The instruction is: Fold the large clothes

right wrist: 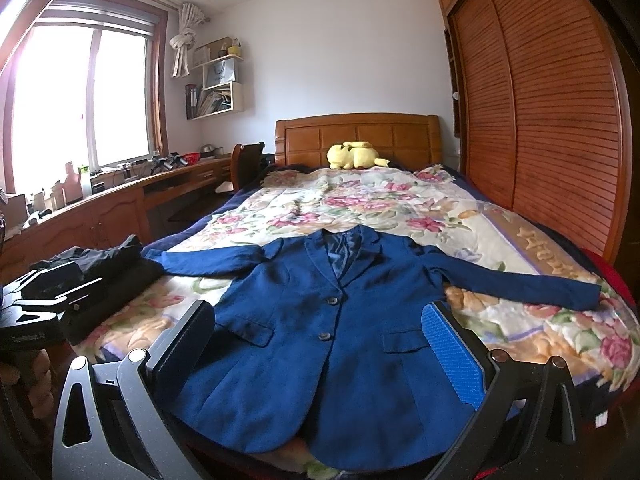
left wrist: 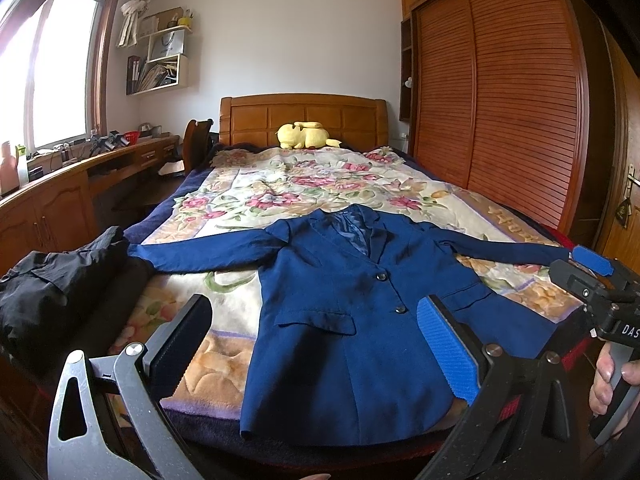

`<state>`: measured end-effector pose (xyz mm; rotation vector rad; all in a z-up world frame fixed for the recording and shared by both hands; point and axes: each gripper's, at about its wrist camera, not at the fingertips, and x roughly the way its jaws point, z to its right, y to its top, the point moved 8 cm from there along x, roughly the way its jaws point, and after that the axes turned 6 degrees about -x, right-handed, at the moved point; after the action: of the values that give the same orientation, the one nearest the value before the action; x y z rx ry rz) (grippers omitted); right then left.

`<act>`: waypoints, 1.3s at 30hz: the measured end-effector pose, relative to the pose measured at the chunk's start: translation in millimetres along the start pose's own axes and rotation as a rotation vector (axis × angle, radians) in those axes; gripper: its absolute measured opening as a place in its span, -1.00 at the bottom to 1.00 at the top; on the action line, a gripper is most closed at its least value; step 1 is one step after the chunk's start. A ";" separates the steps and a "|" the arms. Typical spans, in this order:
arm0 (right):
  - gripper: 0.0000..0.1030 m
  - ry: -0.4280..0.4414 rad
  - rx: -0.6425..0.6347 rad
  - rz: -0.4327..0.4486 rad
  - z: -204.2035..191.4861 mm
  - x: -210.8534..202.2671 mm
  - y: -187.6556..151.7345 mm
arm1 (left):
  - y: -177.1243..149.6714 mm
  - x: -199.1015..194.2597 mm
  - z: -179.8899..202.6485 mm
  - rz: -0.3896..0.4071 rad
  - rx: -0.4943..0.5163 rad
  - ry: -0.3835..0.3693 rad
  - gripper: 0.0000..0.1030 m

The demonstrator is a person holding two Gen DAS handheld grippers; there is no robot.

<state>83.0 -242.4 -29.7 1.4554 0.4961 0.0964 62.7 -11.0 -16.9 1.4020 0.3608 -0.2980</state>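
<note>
A navy blue blazer lies face up on the floral blanket, buttoned, collar toward the headboard, both sleeves spread out sideways. My left gripper hovers open above the blazer's lower front near the foot of the bed, holding nothing. My right gripper is likewise open over the blazer's hem, empty. In the left wrist view the right gripper shows at the right edge by the sleeve cuff, a hand on its handle. The left gripper appears at the left edge of the right wrist view.
Dark folded clothes lie at the bed's left near corner. A yellow plush toy rests by the wooden headboard. A louvred wardrobe runs along the right, a desk and chair along the left.
</note>
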 end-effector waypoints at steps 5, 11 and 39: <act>1.00 0.002 0.002 0.004 0.3 -0.8 0.1 | -2.5 2.0 -1.4 -0.001 -0.001 0.002 0.99; 1.00 0.008 0.001 -0.011 -0.6 4.8 -2.8 | -9.0 8.8 -6.4 -0.021 -0.006 0.007 0.99; 1.00 0.132 -0.121 -0.190 -27.5 150.3 -20.6 | -51.0 128.5 -113.4 -0.188 -0.029 0.118 0.99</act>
<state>202.4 -165.9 -90.2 1.2830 0.7223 0.0707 150.7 94.9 -131.0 1.3627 0.5934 -0.3633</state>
